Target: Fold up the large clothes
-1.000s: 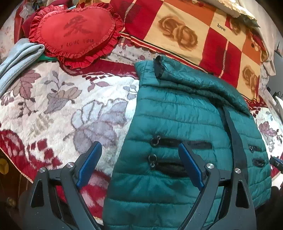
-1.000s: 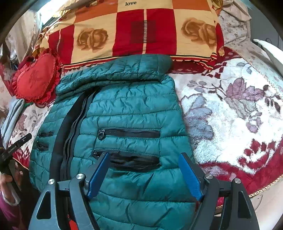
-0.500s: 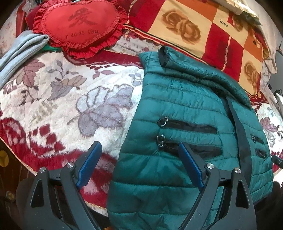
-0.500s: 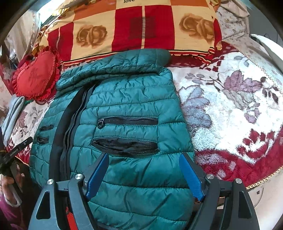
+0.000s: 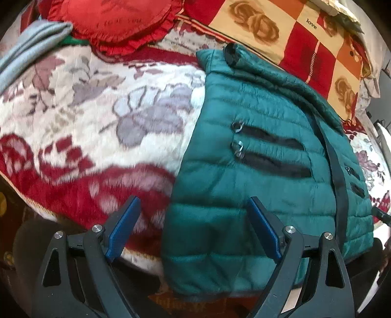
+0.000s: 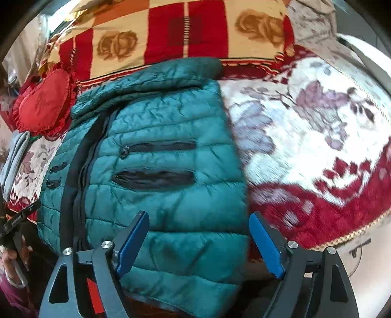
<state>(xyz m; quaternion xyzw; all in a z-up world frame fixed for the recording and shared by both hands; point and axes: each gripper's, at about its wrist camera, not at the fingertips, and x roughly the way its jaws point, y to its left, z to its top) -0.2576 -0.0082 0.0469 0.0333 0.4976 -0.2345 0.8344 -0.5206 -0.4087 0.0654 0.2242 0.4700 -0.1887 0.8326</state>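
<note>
The left gripper (image 5: 193,227) is hovering, fingers spread and empty, over the lower left hem of the green puffer jacket (image 5: 256,171), probably lining up a grab. The right gripper (image 6: 199,242) is widening over the opposite hem corner, nothing pinched. The jacket is lying flat on the floral blanket (image 5: 97,117) covering the bed, with a heart cushion (image 5: 117,22) at upper left.

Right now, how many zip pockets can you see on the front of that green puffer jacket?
4. Two lie stacked on one front panel, upper and lower; two smaller ones, upper and lower, sit across the centre zip. More may be hidden underneath.
</note>
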